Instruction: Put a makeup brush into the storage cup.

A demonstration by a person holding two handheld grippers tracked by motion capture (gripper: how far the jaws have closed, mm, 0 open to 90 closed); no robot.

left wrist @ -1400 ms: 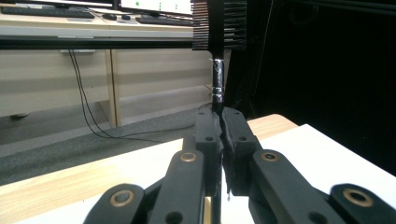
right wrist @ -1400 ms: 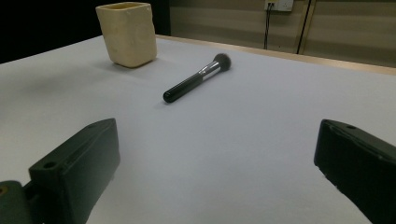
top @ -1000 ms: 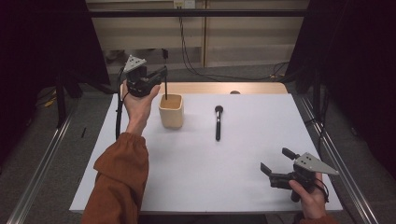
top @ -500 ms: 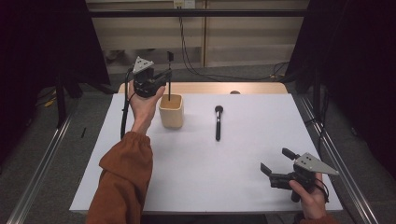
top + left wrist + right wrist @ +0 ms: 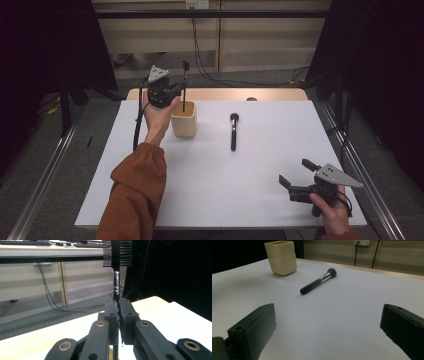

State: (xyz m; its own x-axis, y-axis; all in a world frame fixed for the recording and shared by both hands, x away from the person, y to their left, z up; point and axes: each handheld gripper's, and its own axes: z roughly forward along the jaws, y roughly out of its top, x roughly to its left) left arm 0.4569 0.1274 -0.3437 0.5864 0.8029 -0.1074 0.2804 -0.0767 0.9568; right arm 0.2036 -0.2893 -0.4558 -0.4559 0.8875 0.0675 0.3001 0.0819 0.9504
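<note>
Rust-orange sleeve [image 5: 135, 195]; black hand-held gripper [image 5: 172, 91], grey triangular plate.

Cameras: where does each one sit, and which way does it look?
High view: above the table's near side, looking forward and down; sleeve, both hands, left claw, right claw.
Left gripper view: rides the left claw, facing its comb brush.
Right gripper view: rides the right claw, facing the cup and makeup brush.
High and right views share both.
</note>
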